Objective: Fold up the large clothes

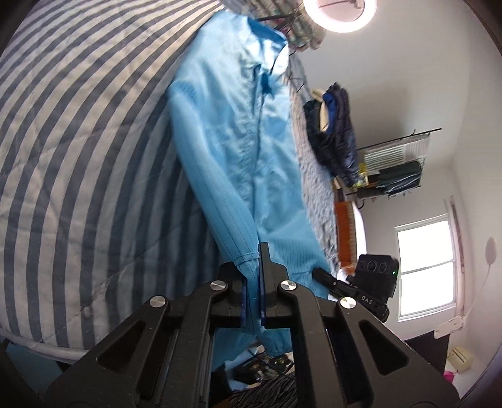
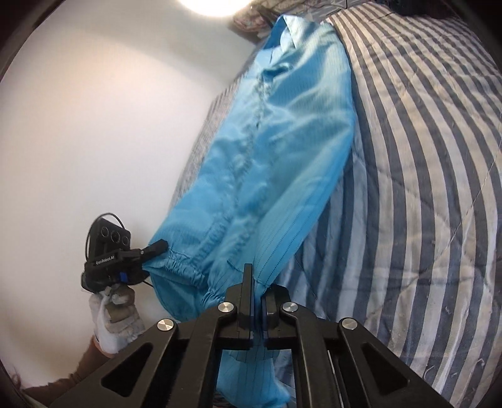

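A light blue garment [image 1: 238, 141] lies lengthwise on a blue-and-white striped bedspread [image 1: 78, 141], collar at the far end. Its near end hangs over the bed's edge. My left gripper [image 1: 251, 263] is shut on that near end, blue fabric pinched between its pads. The right gripper [image 1: 323, 274] shows just to its right, at the other corner of the hem. In the right wrist view the garment [image 2: 276, 141] runs away from my right gripper [image 2: 259, 282], which is shut on the fabric. The left gripper [image 2: 155, 248], held by a gloved hand [image 2: 116, 317], clamps the gathered elastic hem.
The striped bedspread [image 2: 423, 157] spreads wide beside the garment. Dark clothes [image 1: 335, 135] hang past the bed's far side, next to a rack [image 1: 395, 169] and a window [image 1: 426, 266]. A ring light [image 1: 340, 15] glows at the top. Clutter lies on the floor below my grippers.
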Available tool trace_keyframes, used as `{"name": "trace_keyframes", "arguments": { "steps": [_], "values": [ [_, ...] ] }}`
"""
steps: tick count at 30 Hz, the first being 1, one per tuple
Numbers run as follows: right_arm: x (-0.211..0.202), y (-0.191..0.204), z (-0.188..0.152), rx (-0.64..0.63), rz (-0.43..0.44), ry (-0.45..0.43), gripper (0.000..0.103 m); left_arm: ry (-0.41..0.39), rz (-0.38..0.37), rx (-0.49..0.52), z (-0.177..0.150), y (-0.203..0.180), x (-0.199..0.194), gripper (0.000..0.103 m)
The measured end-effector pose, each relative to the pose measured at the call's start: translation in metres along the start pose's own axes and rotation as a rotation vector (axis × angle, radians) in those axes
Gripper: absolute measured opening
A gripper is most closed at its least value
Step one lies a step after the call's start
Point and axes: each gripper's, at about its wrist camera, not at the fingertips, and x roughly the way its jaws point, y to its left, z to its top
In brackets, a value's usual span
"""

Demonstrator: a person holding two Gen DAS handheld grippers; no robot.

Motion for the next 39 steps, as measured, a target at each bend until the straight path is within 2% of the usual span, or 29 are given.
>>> {"name": "trace_keyframes", "arguments": {
  "steps": [7, 12, 19, 23, 29, 31, 35, 39],
  "values": [
    [-0.024, 0.003, 0.025, 0.049, 0.083, -0.105, 0.0, -0.025, -0.048, -0.01, 0.027, -0.016, 0.004, 0.003],
    [-0.034, 0.004, 0.051, 0.033, 0.082, -0.149, 0.0, -0.049, -0.04, 0.009, 0.054, -0.03, 0.009, 0.003],
    [-0.028, -0.002, 0.104, 0.019, 0.036, -0.205, 0.0, -0.127, 0.016, 0.039, 0.11, -0.039, 0.02, 0.003],
    [-0.018, -0.013, 0.13, 0.036, 0.011, -0.231, 0.0, -0.142, 0.036, 0.0, 0.136, -0.027, 0.038, 0.003],
    [0.011, -0.032, 0.161, 0.076, -0.032, -0.235, 0.0, -0.145, 0.087, -0.054, 0.16, -0.005, 0.062, 0.003],
    [0.024, -0.036, 0.167, 0.073, -0.065, -0.229, 0.0, -0.147, 0.122, -0.053, 0.165, 0.0, 0.07, 0.003],
    [0.041, -0.048, 0.177, 0.106, -0.084, -0.217, 0.0, -0.135, 0.15, -0.084, 0.171, 0.015, 0.082, 0.003],
    [0.049, -0.058, 0.181, 0.108, -0.1, -0.199, 0.001, -0.127, 0.189, -0.07, 0.172, 0.018, 0.086, 0.003]
  ]
}}
